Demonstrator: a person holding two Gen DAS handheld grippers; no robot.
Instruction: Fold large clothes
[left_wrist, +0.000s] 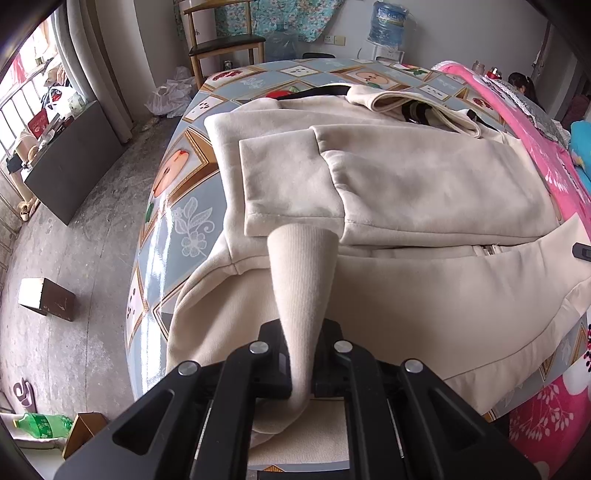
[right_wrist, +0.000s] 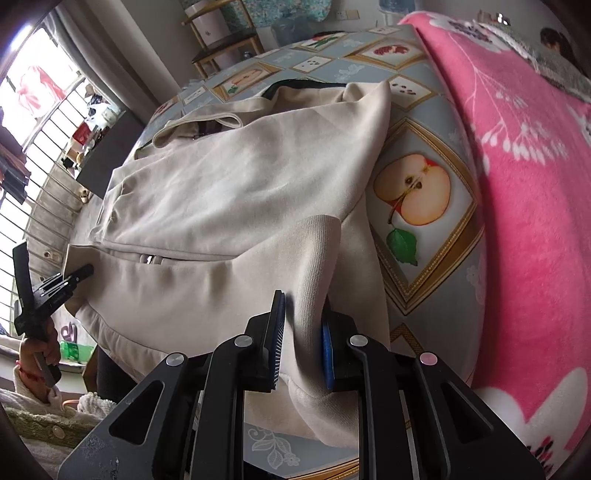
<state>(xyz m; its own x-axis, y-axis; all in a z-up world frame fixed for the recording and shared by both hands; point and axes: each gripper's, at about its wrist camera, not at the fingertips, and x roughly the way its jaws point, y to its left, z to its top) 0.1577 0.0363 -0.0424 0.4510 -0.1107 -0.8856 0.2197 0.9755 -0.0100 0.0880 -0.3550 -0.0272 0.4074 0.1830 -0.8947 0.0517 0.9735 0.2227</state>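
Note:
A large cream zip hoodie (left_wrist: 406, 177) lies spread on the fruit-print tablecloth (left_wrist: 173, 221), sleeves folded across its body. My left gripper (left_wrist: 301, 365) is shut on the ribbed hem at the near left corner and lifts it off the table. My right gripper (right_wrist: 304, 336) is shut on the ribbed hem (right_wrist: 314, 280) at the near right side of the hoodie (right_wrist: 229, 177). The left gripper also shows in the right wrist view (right_wrist: 48, 291), held in a hand at the far left.
A pink floral blanket (right_wrist: 524, 206) covers the right side of the table (right_wrist: 424, 258). On the floor to the left are a brown box (left_wrist: 48, 297) and a green bottle (left_wrist: 44, 426). A wooden chair (left_wrist: 225, 40) and a water jug (left_wrist: 386, 22) stand behind.

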